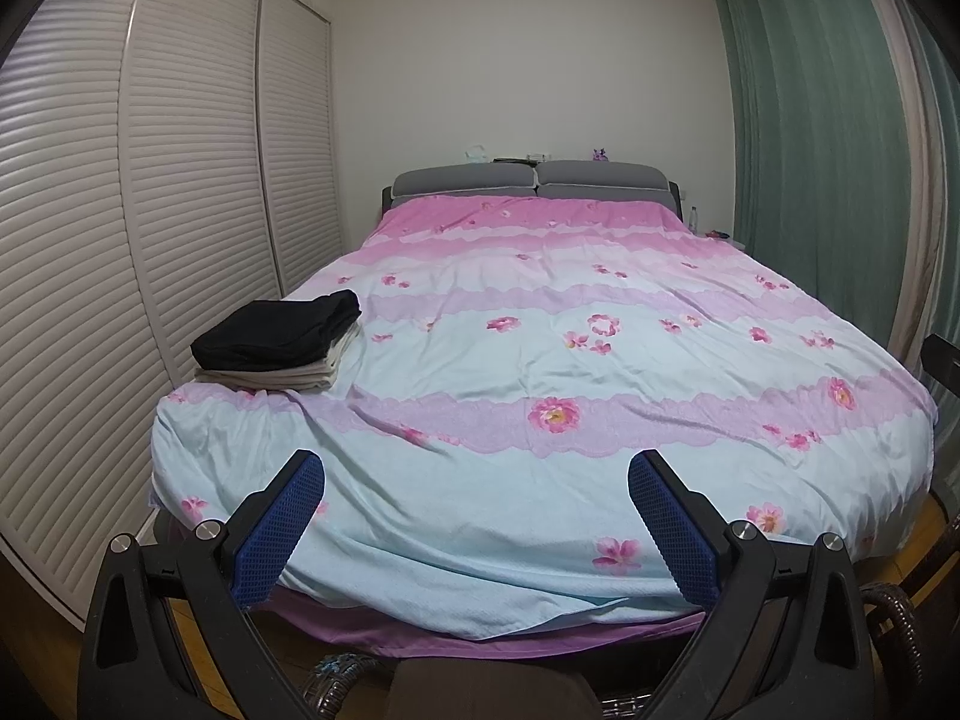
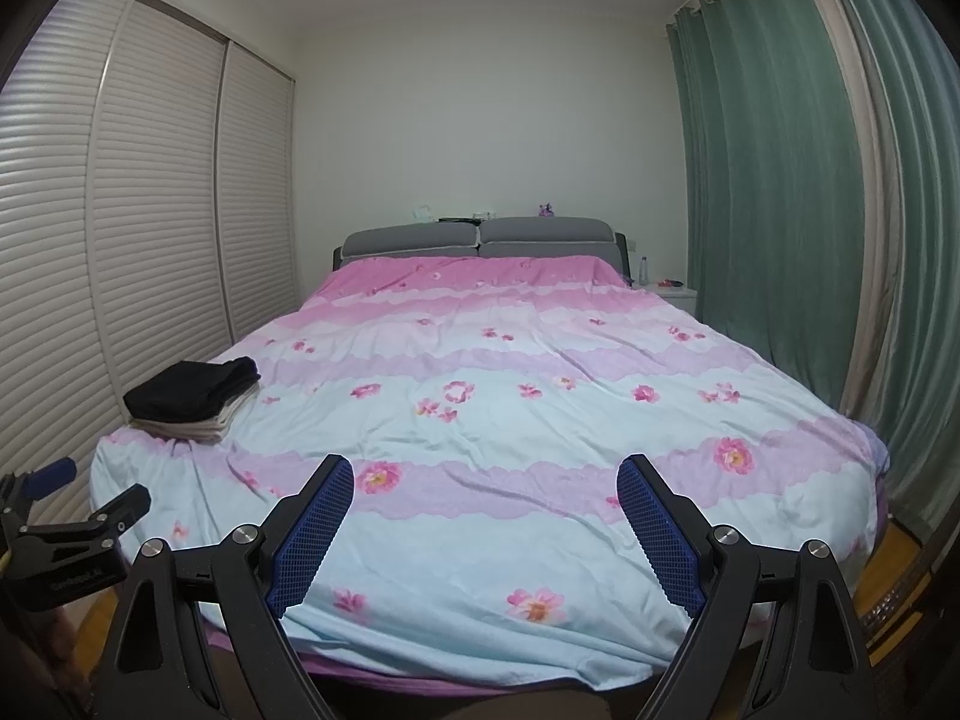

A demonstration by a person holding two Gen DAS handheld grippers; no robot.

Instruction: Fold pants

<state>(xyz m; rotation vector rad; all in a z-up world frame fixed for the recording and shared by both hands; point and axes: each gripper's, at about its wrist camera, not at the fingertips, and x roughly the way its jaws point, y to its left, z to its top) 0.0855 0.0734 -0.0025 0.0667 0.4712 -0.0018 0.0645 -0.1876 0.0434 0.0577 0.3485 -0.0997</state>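
- Left wrist view: the left gripper (image 1: 476, 525) is held at the foot of the bed (image 1: 540, 360) with its blue pads (image 1: 282, 531) spread wide and nothing grasped between them
- A stack of folded pants (image 1: 279, 342), black on top of pale layers, is seen on the bed's near left corner, close to the side edge that faces the slatted wardrobe doors (image 1: 150, 210)
- The rest of the floral cover is left bare up to the grey headboard (image 1: 534, 180); only a narrow gap is seen between the bed and the doors
- Right wrist view: the right gripper (image 2: 485, 531) is likewise released, pads wide apart and empty, above the foot edge
- The left gripper is seen at the lower left, beside the bed's corner
- The folded pants are shown at the left edge, well apart from both grippers
- Green curtains (image 2: 768, 180) are hung along the right side, near the bed's edge there
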